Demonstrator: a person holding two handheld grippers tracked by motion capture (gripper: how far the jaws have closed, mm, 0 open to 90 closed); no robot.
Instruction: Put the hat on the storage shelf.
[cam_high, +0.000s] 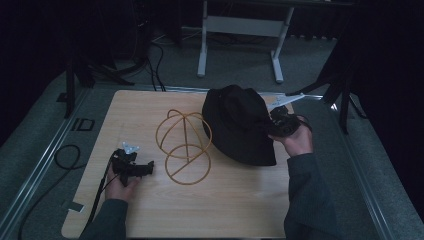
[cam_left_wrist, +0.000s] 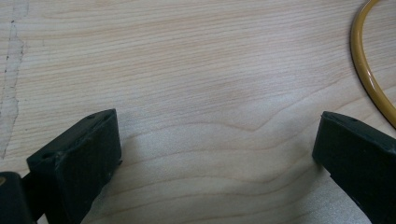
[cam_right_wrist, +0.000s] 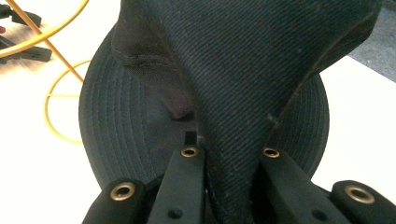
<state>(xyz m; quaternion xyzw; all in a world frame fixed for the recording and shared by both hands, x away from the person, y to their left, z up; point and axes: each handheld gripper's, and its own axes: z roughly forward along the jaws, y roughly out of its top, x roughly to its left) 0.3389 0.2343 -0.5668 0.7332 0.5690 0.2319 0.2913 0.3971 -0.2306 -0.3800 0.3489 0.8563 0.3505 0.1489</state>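
Note:
A black bucket hat (cam_high: 239, 125) lies on the right half of the wooden table (cam_high: 150, 215), partly lifted on its right side. My right gripper (cam_high: 276, 123) is shut on the hat's crown fabric; in the right gripper view the cloth (cam_right_wrist: 233, 116) is pinched between the two jaws and rises above the brim (cam_right_wrist: 121, 135). A yellow wire hat stand (cam_high: 183, 146) stands left of the hat, its ring base on the table. My left gripper (cam_high: 150, 167) rests on the table at the left, open, with bare wood between its fingers (cam_left_wrist: 84, 158). The stand's wire (cam_left_wrist: 369, 70) curves past at the right.
Beyond the table's far edge stand the white legs of a frame (cam_high: 240, 35) on grey floor. Black cables (cam_high: 65, 155) lie on the floor at the left. A metal rail (cam_high: 365, 190) runs along the table's right side.

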